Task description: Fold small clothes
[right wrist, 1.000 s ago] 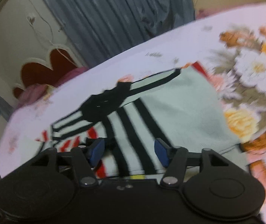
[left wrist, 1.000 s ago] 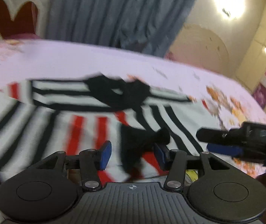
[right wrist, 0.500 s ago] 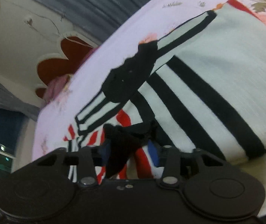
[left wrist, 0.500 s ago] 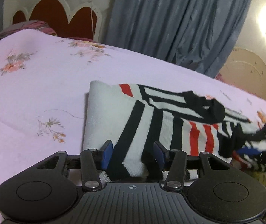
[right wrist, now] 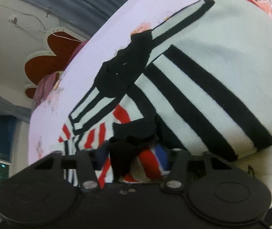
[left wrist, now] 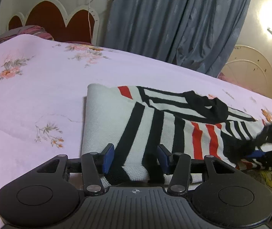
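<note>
A small white knitted garment with black and red stripes [left wrist: 155, 126] lies spread on the bed with the pale lilac floral sheet [left wrist: 30, 87], a little way in from the near edge; its black collar [left wrist: 208, 105] lies towards the far side, where the red scalloped headboard [left wrist: 53, 21] and grey-blue curtain [left wrist: 174, 19] stand.

The left hand-held gripper [left wrist: 136, 157] is at the garment's near hem with its blue-padded fingers [left wrist: 108, 157] spread wide, the striped edge lying loose between them, not pinched. It looks set to take this hem so that the edge can be lifted evenly.

The right hand-held gripper [right wrist: 134, 157] has a bunch of black and red-striped fabric between its fingers; the pads are mostly hidden behind the cloth, so I cannot tell whether they truly clamp it. In the left wrist view it shows blurred at the garment's right side [left wrist: 269, 145].

Taking both points of one edge would probably let the cloth fold over flat rather than twist.
</note>
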{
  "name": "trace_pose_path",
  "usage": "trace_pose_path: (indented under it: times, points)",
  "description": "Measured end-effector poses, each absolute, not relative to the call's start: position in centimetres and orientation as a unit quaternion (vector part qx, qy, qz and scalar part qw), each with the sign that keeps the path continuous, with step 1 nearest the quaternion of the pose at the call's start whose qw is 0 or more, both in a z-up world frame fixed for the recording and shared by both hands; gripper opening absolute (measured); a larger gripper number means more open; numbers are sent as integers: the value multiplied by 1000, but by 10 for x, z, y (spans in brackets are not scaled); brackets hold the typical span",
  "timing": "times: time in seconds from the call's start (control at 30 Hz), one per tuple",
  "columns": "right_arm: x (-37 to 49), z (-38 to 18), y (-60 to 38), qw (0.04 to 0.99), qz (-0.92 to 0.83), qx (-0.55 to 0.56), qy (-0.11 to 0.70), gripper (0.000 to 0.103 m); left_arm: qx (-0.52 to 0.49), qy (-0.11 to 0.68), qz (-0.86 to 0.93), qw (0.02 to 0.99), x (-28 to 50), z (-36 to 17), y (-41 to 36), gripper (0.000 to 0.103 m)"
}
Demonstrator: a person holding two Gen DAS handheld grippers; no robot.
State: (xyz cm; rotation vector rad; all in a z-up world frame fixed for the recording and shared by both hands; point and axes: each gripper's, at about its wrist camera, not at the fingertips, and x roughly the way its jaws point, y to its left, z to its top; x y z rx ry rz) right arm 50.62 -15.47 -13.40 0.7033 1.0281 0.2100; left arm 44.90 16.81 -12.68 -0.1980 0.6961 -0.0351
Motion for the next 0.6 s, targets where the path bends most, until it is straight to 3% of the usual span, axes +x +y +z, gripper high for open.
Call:
trace_pose_path:
  times: [0.03, 0.3, 0.6]
  points:
    - [506, -132, -153, 815, 100, 311, 479, 9, -99, 337, -18, 936, 449, -125, 168, 49]
    - [468, -45, -152, 941, 121, 80, 307, 8, -88, 341, -60, 934, 472, -118, 145, 49]
    - [470, -84, -215, 924, 64, 116, 359, 8, -56, 370, -77, 924, 481, -131, 116, 49]
